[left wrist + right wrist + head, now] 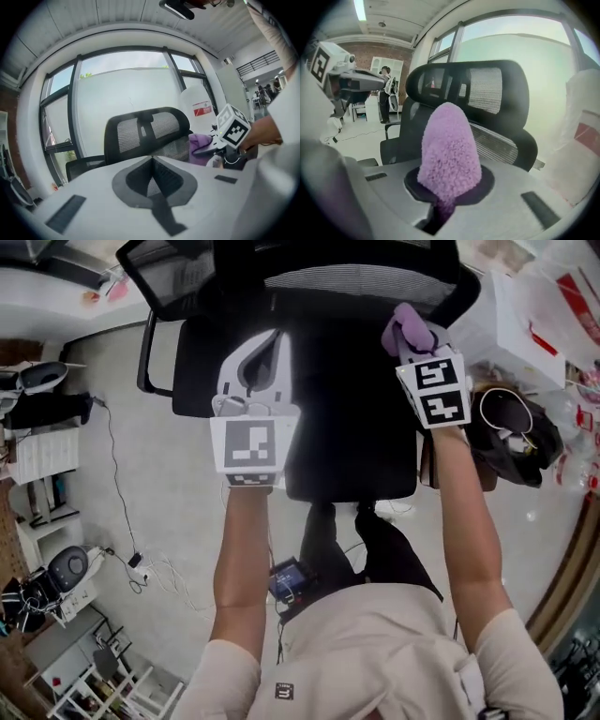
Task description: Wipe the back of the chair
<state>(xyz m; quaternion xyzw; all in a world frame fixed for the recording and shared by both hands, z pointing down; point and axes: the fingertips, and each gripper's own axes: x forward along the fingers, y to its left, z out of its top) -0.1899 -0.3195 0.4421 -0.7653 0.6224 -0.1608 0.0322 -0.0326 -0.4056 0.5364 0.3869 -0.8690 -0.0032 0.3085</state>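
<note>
A black office chair (347, 427) stands below me, its mesh back (356, 282) at the far side. In the left gripper view the mesh back (150, 133) rises just beyond the jaws; the right gripper view has the mesh back (487, 93) close ahead too. My right gripper (408, 345) is shut on a fluffy purple cloth (410, 329), held over the seat's right side near the backrest. That cloth (450, 150) stands up between the jaws. My left gripper (258, 357) hovers over the seat's left side, shut with nothing in it (152, 161).
A dark bag (511, 432) and white plastic bags (544, 306) lie right of the chair. Shelves (47, 465) and floor cables (141, 568) are to the left. Large windows (122, 89) stand behind the chair. A person (385, 93) stands far off.
</note>
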